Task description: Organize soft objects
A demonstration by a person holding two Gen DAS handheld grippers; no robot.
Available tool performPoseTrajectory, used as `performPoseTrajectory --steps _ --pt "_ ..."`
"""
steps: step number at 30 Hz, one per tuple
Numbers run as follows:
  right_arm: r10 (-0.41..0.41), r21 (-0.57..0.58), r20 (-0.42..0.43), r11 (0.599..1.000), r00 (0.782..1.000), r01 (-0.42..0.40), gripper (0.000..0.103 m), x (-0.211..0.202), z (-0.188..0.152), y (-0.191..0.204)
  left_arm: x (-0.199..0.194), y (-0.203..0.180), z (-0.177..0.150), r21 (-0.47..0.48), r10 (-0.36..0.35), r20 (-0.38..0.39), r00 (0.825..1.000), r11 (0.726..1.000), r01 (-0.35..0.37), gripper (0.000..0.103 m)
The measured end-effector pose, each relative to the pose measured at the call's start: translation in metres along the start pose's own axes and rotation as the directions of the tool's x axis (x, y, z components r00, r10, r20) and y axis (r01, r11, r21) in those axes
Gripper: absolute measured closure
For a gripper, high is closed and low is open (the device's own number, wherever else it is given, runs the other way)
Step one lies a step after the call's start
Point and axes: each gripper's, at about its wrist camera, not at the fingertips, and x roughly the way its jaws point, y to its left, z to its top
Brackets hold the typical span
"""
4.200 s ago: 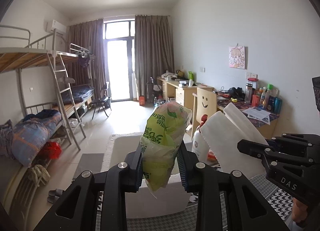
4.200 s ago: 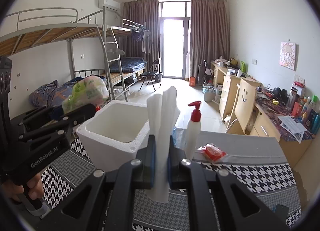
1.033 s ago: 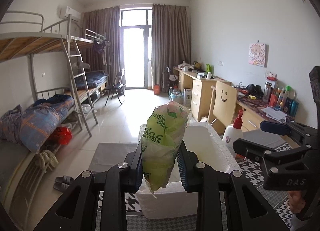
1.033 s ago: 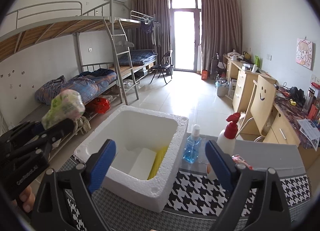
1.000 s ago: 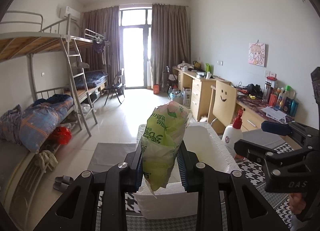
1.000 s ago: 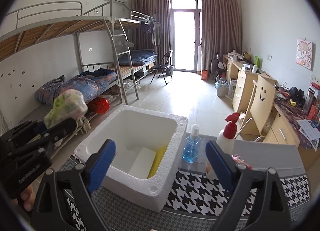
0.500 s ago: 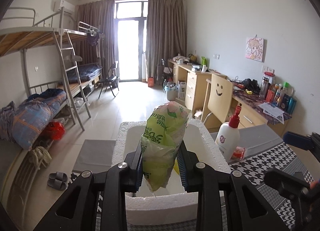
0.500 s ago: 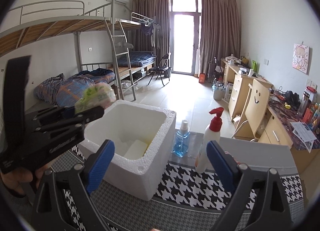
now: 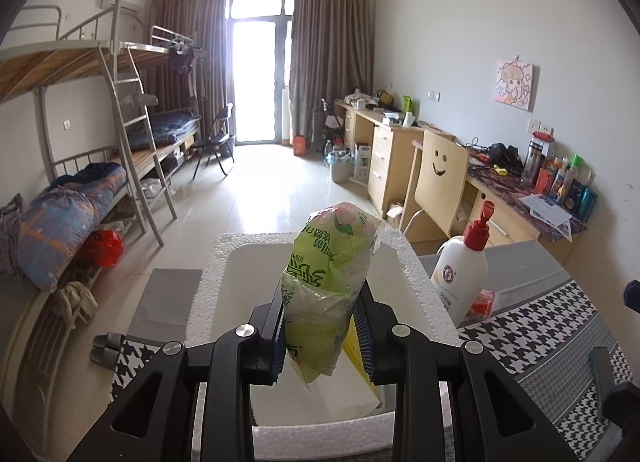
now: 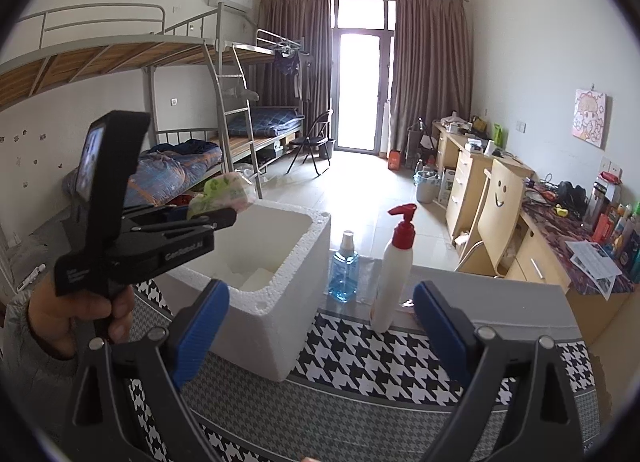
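My left gripper (image 9: 320, 332) is shut on a green plastic tissue pack (image 9: 326, 290), held upright over the open white foam box (image 9: 208, 286). From the right wrist view the same left gripper (image 10: 224, 215) and pack (image 10: 222, 191) hang above the foam box's (image 10: 276, 318) left rim, with a hand (image 10: 76, 318) on the handle. A white folded item (image 10: 258, 278) lies inside the box, and a yellow item (image 9: 354, 354) shows behind the pack. My right gripper (image 10: 320, 326) stands wide open and holds nothing, near the table's front.
A white pump bottle with a red top (image 10: 394, 274) and a blue spray bottle (image 10: 344, 270) stand right of the box on the houndstooth tablecloth (image 10: 360, 358). A small red packet (image 9: 480, 300) lies by the pump bottle (image 9: 462, 270). Bunk beds left, desks and chair right.
The left gripper has carried the green pack rightward and down over the box's opening. The right gripper, still wide open, has drawn away to the right of the box.
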Motion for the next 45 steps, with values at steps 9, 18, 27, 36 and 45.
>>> performPoseTrajectory --steps 9,18,27,36,45 --pt "-0.038 0.031 0.014 0.999 0.999 0.038 0.008 -0.016 -0.007 -0.013 0.025 -0.002 -0.001 -0.006 0.028 -0.054 0.998 1.000 -0.029 0.072" --pt "-0.064 0.059 0.027 0.996 0.998 0.062 0.008 -0.028 -0.015 -0.022 0.014 -0.010 -0.002 0.016 0.093 -0.022 0.995 0.996 -0.093 0.015" --pt "-0.062 0.056 0.041 0.997 0.997 0.060 0.008 -0.038 -0.020 -0.020 -0.012 -0.015 -0.006 0.017 0.099 0.041 0.994 0.995 -0.100 0.005" --pt "-0.049 0.066 0.053 0.997 0.997 0.045 0.008 -0.045 -0.021 -0.020 -0.051 -0.025 -0.011 0.025 0.093 0.130 0.987 0.995 -0.097 0.001" --pt "-0.040 0.072 0.073 0.997 0.997 0.035 0.008 -0.059 -0.024 -0.019 -0.081 -0.037 -0.021 0.043 0.075 0.177 0.981 0.996 -0.084 0.001"
